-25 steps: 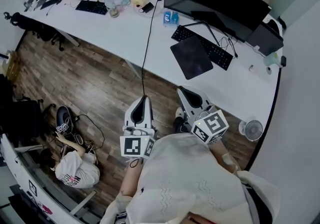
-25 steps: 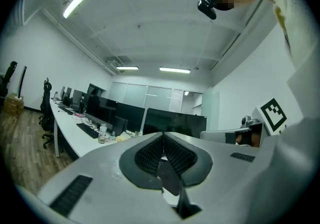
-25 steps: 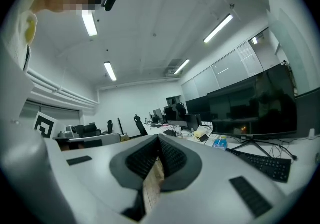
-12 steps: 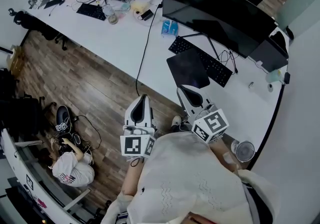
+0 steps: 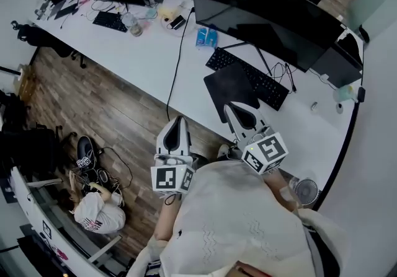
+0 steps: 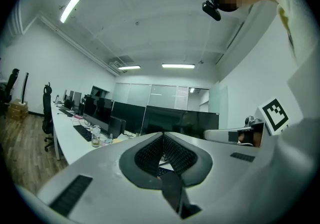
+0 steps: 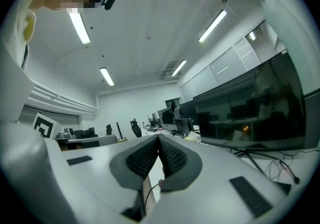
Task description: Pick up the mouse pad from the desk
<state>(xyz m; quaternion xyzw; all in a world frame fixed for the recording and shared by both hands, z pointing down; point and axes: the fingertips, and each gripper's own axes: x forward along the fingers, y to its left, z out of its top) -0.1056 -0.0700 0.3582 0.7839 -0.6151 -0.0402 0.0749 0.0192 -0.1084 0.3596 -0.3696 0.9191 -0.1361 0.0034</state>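
The dark mouse pad lies flat on the white desk, its far edge against a black keyboard, below a large dark monitor. My right gripper is held near the desk's front edge, its tip just short of the pad's near corner, with the jaws shut and nothing between them. My left gripper hangs over the wooden floor to the left of the pad, also shut and empty. In both gripper views the ribbed pads meet at the tip, and the pad itself is hidden.
A black cable runs across the desk and down to the floor. A blue packet, a bottle and laptops stand farther left. A small fan sits on the floor at the right. A person sits on the floor at lower left.
The desk and mouse pad have drawn nearer to both grippers over the second. The right gripper's tip now reaches the desk edge by the pad. Both jaws stayed shut.
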